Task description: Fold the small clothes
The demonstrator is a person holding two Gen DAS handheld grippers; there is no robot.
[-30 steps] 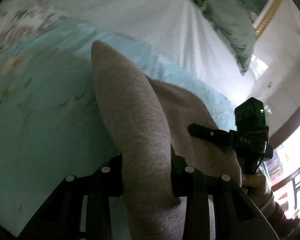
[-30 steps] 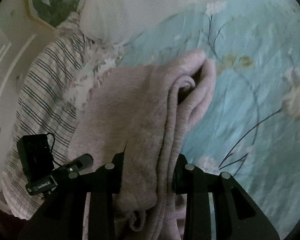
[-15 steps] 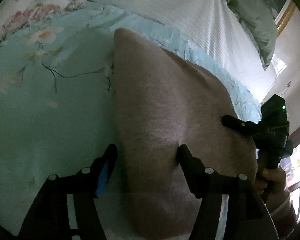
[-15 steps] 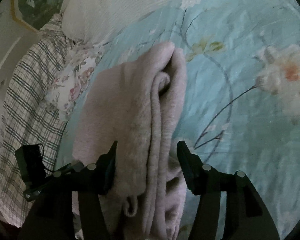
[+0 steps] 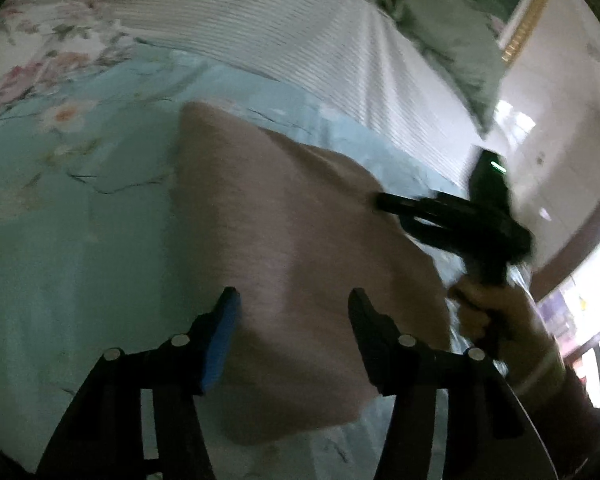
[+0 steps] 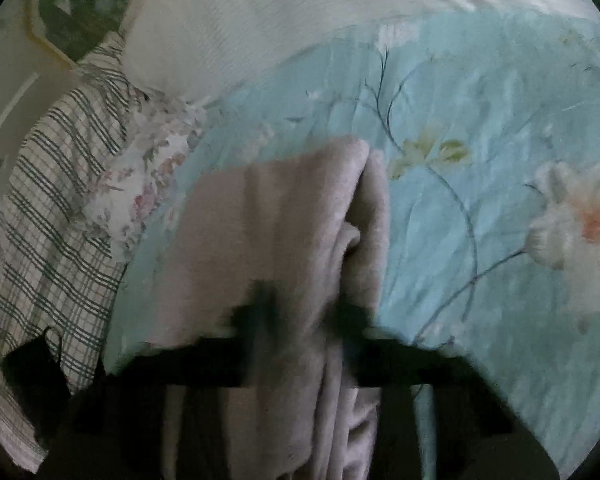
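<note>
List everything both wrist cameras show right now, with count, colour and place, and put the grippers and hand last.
folded garment: one, pinkish beige, lying on the quilt, layered edges facing the right wrist camera.
quilt: one, light blue with flower print, under the garment.
ribbed bedding: one, white, beyond the quilt.
checked cloth: one, white with dark green lines, left edge of the right wrist view.
floral cloth: one, white with pink flowers, between checked cloth and quilt.
green cushion: one, grey green, far right on the bed.
left gripper: black, blue pad, open astride the garment.
right gripper: black, blurred, garment between its fingers.
right hand: holding the right gripper's handle.
</note>
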